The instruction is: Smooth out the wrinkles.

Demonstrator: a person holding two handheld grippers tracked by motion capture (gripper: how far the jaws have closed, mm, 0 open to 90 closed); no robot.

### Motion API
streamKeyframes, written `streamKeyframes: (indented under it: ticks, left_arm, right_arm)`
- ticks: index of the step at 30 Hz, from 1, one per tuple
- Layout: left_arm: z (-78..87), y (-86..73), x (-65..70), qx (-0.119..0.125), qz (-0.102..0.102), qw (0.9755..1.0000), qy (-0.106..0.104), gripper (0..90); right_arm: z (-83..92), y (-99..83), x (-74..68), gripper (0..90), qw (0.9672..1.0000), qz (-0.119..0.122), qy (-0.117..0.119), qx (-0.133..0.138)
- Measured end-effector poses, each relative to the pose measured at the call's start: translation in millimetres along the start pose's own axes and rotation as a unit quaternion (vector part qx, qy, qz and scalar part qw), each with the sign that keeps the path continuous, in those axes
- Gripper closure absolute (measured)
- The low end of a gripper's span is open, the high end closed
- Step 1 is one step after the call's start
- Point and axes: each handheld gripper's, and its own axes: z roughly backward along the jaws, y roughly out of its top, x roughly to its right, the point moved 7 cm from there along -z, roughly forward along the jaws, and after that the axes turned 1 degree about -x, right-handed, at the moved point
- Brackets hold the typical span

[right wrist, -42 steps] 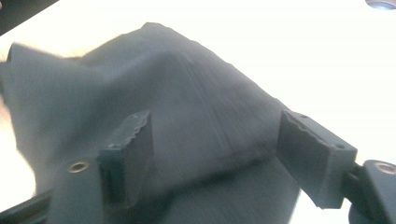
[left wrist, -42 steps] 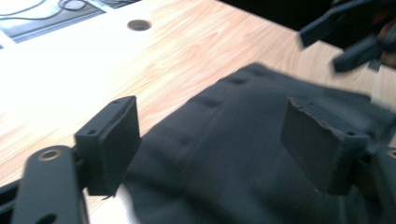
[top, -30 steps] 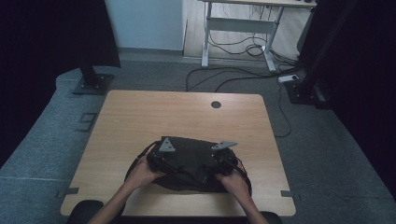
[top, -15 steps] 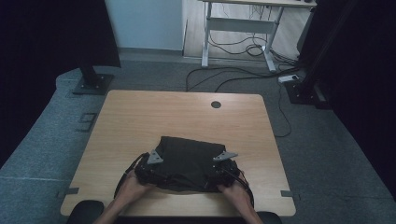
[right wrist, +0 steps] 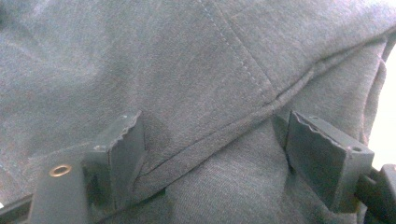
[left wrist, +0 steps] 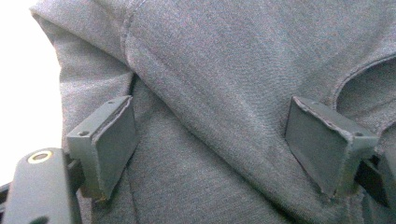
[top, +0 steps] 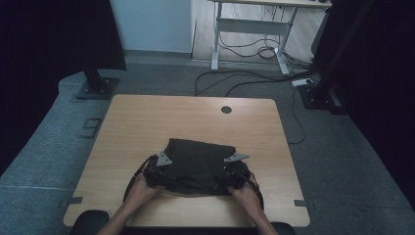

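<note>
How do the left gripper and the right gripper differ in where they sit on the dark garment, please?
The left gripper sits at the near left edge of the dark garment; the right gripper sits at its near right edge. In the left gripper view, pale table shows to the left of the cloth; in the right gripper view it shows to the right. Both have their jaws spread wide, with cloth and a seam lying between them.

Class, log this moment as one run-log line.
garment: dark, folded, table | left gripper: open, on cloth | right gripper: open, on cloth
</note>
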Motion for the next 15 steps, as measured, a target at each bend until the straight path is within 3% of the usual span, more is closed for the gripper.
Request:
streamKeyframes:
  ticks: [7,15]
  left_arm:
    - [-13.9,12.1,-19.3,0.007,0.012,0.9999,0.009,16.7]
    - [-31.5,27.2,-45.3,0.014,0.034,0.9991,0.022,16.4]
  right_arm:
    - [-17.7,16.9,20.8,15.0,0.9993,-0.036,-0.005,0.006]
    - [-38.0,41.6,40.0,14.3,0.9989,-0.042,-0.014,0.012]
